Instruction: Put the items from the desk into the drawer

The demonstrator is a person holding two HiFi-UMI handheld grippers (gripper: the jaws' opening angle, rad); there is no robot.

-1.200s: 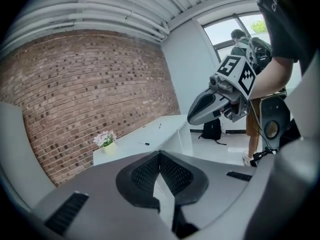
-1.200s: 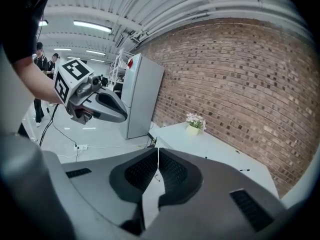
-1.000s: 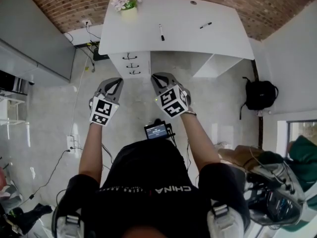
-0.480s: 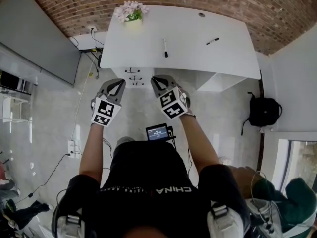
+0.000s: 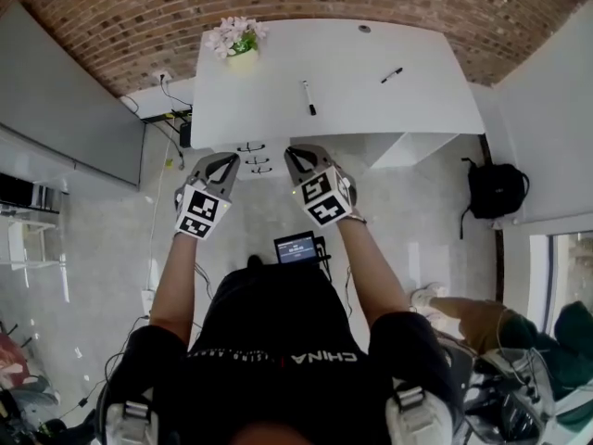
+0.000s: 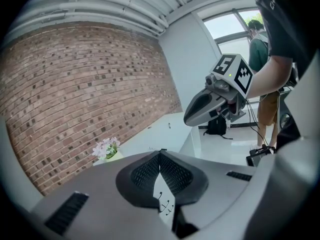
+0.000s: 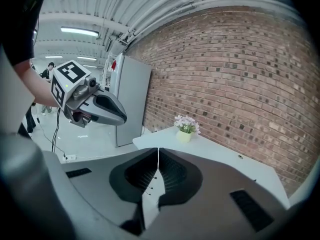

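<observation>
A white desk stands against the brick wall. On it lie a black marker and a second pen, with a pot of pale flowers at its back left corner. Under the desk's left end is a white drawer unit with three dark handles, all drawers closed. My left gripper and right gripper hang side by side just short of that unit, both shut and empty. The left gripper view shows the shut jaws aimed at the drawer handles. The right gripper view shows the shut jaws.
A black backpack lies on the floor right of the desk. A grey cabinet stands left of the desk, with cables and sockets beside it. A small screen hangs at my chest. Another person is at the lower right.
Both grippers have moved forward together toward the desk, staying shut. The drawer unit now sits right ahead of their tips.
</observation>
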